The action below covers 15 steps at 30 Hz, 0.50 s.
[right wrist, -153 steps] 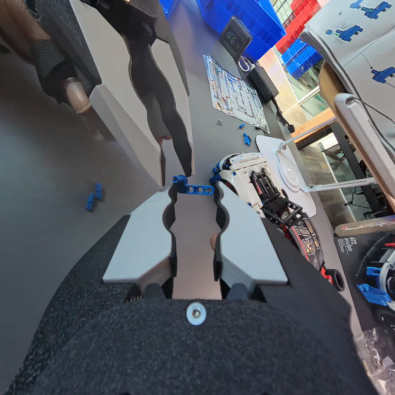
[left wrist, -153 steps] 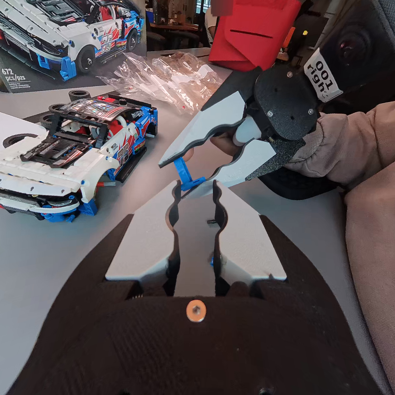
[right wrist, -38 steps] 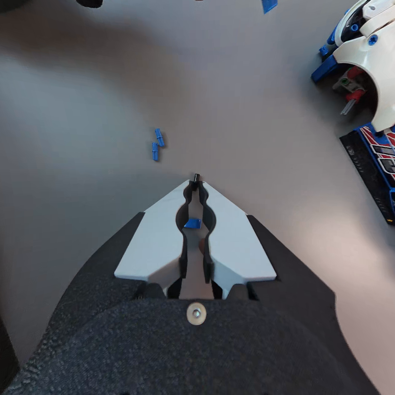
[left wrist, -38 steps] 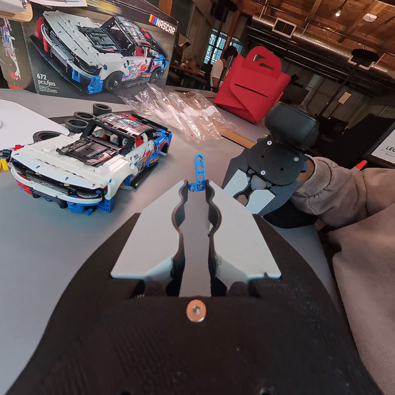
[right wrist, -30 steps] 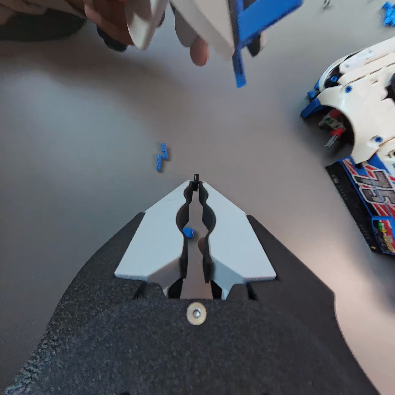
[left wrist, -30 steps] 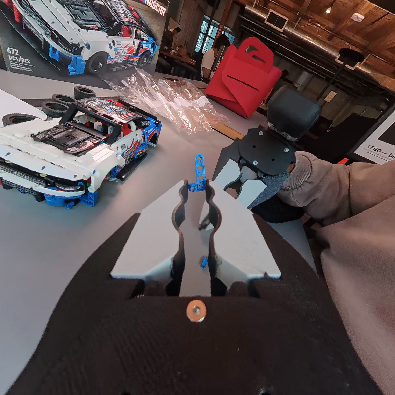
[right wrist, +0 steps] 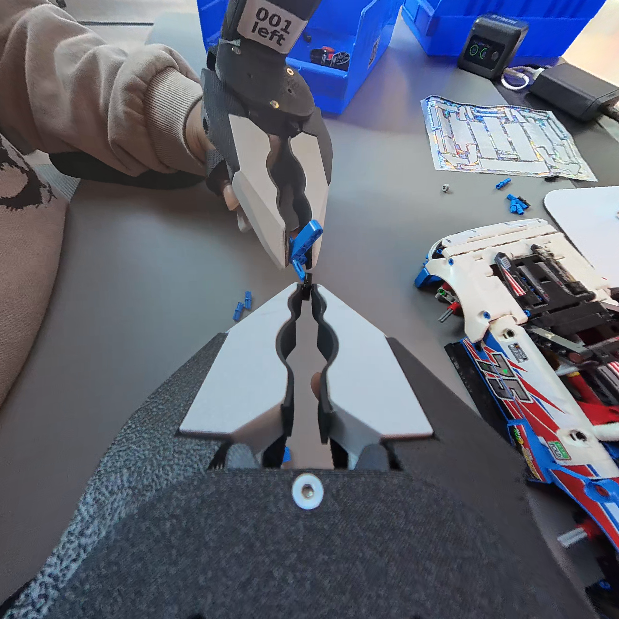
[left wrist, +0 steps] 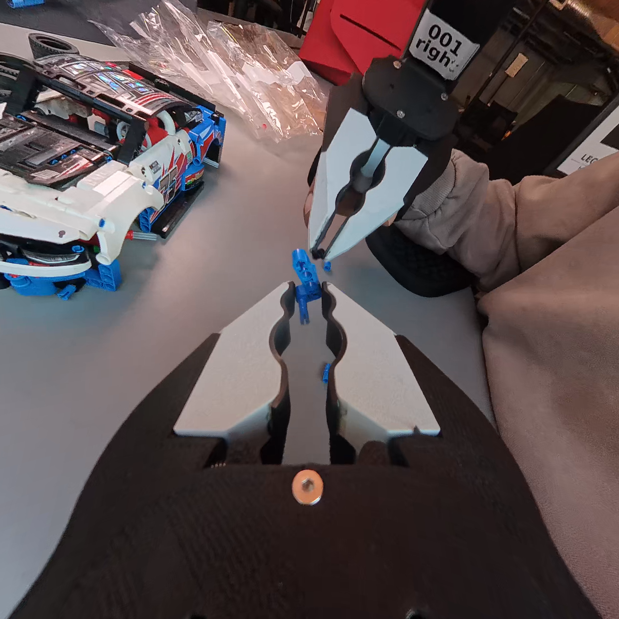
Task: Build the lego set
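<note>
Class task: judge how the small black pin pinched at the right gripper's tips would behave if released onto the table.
The black pin looks short and round, so probably rolls. It appears rigid and very light. Only the right gripper tips pinch it, so it may slip easily.

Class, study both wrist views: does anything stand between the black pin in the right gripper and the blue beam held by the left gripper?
Nothing visible does. The black pin in the right gripper points at the blue beam in the left gripper; only a small open gap separates them.
</note>
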{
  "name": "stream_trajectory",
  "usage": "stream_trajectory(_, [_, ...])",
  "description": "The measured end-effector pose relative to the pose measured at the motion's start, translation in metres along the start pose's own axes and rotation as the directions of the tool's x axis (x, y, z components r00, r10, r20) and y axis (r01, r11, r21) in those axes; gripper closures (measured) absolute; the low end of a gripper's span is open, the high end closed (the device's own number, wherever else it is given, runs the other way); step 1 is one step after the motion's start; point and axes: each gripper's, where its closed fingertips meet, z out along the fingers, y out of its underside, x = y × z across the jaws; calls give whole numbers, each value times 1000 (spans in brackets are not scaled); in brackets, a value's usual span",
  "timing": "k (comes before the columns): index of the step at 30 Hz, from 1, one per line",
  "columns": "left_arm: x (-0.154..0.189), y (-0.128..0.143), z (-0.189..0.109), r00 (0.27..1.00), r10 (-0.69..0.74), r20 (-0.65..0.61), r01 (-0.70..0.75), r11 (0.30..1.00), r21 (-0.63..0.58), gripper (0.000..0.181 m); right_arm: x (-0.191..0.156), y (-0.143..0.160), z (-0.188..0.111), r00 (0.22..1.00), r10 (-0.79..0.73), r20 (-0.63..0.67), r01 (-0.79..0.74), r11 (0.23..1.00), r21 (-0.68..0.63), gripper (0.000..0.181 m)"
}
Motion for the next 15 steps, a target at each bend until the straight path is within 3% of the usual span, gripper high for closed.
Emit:
stream_trajectory(10, [15, 18, 12, 983, 183, -28, -185, 976, -117, 168, -21, 15, 7, 996, -70, 50, 74, 993, -89, 178])
stream_trajectory(15, [24, 38, 20, 947, 320, -40, -321, 919, -231, 168, -32, 24, 12, 990, -99, 99, 112, 984, -137, 178])
